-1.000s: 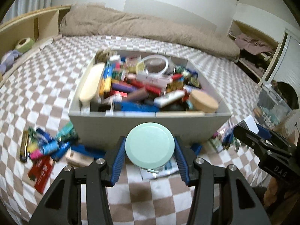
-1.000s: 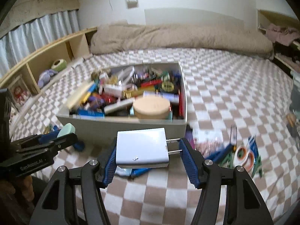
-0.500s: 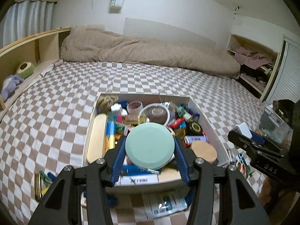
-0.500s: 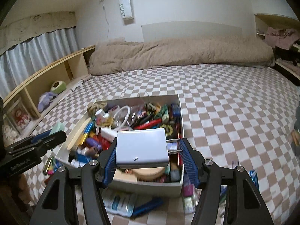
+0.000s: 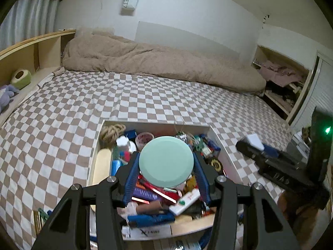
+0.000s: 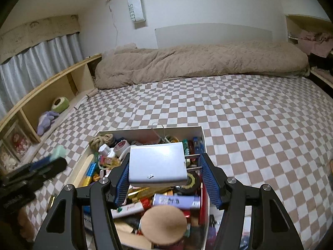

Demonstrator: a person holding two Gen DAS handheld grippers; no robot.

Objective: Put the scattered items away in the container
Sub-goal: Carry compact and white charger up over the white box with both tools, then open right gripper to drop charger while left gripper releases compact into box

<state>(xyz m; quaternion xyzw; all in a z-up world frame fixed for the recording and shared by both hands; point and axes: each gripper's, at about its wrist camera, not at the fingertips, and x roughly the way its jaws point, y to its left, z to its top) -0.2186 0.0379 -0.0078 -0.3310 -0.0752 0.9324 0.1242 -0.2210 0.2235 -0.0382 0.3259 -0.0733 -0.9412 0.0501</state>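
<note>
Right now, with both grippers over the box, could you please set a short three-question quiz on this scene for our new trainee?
1. True or false: the left gripper grips a round mint-green disc.
2. What does the right gripper carry? A) a flat white plug adapter with metal prongs B) a roll of tape C) a coil of rope
3. Fill in: the white rectangular storage box sits on a brown-and-white ______ bedspread.

Key
1. True.
2. A: the flat white plug adapter.
3. Checked.
</note>
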